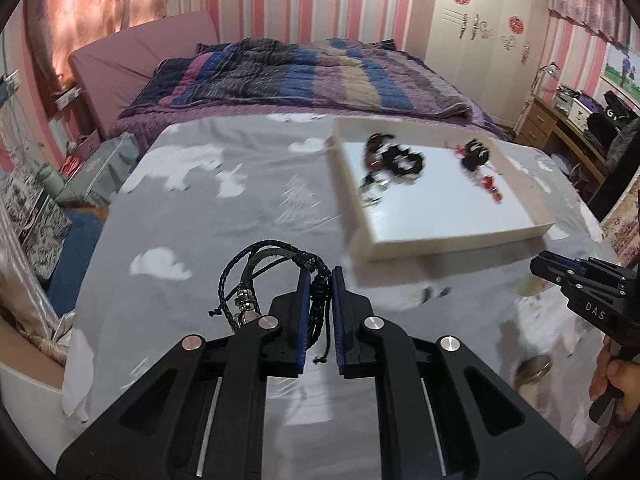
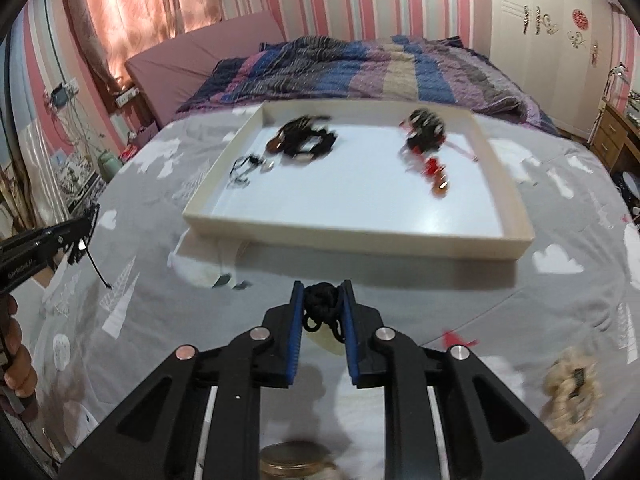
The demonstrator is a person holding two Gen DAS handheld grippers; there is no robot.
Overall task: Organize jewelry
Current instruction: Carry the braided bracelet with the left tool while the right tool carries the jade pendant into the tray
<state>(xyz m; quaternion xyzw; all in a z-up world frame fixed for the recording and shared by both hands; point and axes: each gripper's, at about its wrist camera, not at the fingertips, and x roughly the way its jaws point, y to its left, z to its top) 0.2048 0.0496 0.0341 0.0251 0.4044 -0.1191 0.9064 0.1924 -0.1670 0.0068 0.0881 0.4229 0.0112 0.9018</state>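
- Left gripper: jaws pressed nearly together, pinching a black braided cord bracelet. The bracelet's loops stand out to the left of the blue pads, with metal beads hanging below them and a loose cord end trailing between the jaws.
- Right gripper: jaws drawn close, pinching a black knotted cord bundle between the blue pads near the tips.
- Both grippers are held above a gray cloth with white cloud and tree prints, which covers the near surface; what lies under the cloth cannot be told.
- White shallow box rests on the cloth, on the far side of both grippers. Its contents are blurred.
- Inside the box, far left: a dark pile of cords, with a small thin black piece lying just left of it.
- Inside the box, far right: a dark and red cluster with red beads trailing toward the near side.
- On the cloth, near right in the right wrist view: a pale beaded piece, blurred.
- A round metal lid sits at the near edge, under the right gripper.
- Beyond the cloth: a bed with a striped quilt.
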